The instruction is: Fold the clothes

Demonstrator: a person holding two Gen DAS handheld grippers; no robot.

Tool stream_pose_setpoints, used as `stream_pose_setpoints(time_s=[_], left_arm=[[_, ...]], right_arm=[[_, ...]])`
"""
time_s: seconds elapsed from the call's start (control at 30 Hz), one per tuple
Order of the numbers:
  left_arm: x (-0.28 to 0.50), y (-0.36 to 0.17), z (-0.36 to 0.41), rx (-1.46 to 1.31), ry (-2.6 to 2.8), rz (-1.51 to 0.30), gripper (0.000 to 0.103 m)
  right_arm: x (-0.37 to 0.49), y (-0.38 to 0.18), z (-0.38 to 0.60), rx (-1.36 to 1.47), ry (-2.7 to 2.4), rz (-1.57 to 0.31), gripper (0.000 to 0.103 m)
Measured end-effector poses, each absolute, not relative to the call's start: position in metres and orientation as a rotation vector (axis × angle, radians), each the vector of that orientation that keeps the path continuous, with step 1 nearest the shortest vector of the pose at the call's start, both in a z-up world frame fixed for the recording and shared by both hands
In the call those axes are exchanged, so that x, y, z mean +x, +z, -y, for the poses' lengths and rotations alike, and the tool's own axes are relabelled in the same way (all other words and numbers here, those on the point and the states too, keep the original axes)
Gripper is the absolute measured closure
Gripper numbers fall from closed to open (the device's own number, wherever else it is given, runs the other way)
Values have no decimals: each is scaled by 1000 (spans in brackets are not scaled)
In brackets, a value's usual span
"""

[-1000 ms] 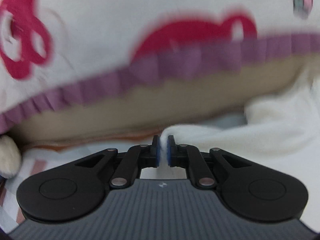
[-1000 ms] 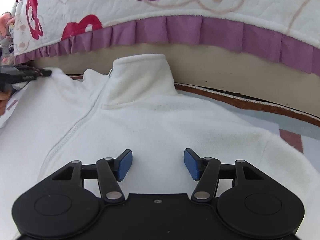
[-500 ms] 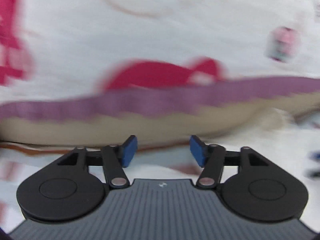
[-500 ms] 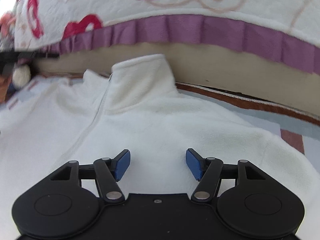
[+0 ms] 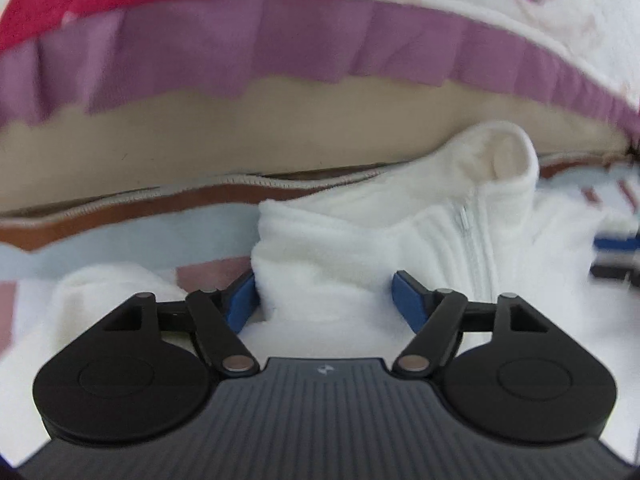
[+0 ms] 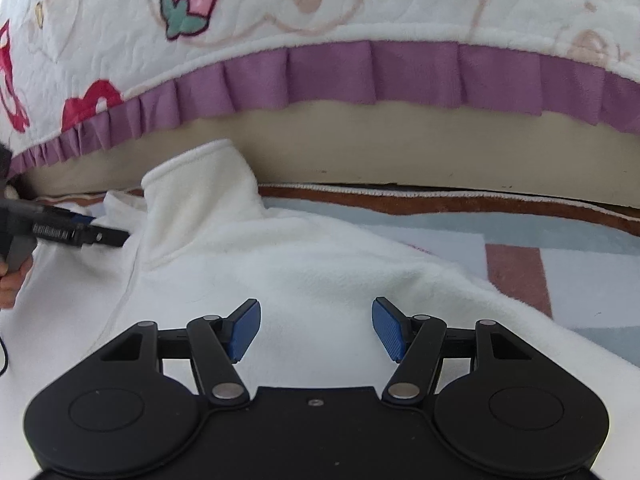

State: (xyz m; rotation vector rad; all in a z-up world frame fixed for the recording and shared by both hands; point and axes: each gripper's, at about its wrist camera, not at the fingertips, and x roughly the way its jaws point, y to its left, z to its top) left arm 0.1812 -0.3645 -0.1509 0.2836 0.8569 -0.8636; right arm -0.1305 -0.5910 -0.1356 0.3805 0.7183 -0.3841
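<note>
White zip fleece jacket (image 6: pixel 320 256) lies spread, collar upright.

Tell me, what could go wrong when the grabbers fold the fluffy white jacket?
1. The left gripper is open around a thick bunch at the white fleece jacket shoulder; closing there may grab extra layers and crease the fold.
2. The collar stands up against the bed's purple frill, so lifting might catch on it.
3. The right gripper is open, holding nothing; the jacket may slide on the rug.

One white fleece jacket (image 6: pixel 304 264), two tools (image 5: pixel 324 300) (image 6: pixel 316 326), one quilt (image 6: pixel 320 12), perhaps one rug (image 6: pixel 460 240).
</note>
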Motion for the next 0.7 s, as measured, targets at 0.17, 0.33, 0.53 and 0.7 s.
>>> stream_pose_setpoints(time_s=[0.17, 0.33, 0.53, 0.7], left_arm=[[147, -135, 366, 372, -890, -588, 90], [92, -101, 379, 540, -870, -255, 91], [123, -120, 400, 571, -819, -265, 91], [133, -151, 401, 577, -779, -305, 90]], right_arm=[[-130, -138, 586, 355, -386, -722, 35], [-130, -138, 583, 358, -357, -722, 35], [-133, -132, 593, 563, -230, -634, 37], [-128, -142, 589, 507, -265, -693, 37]])
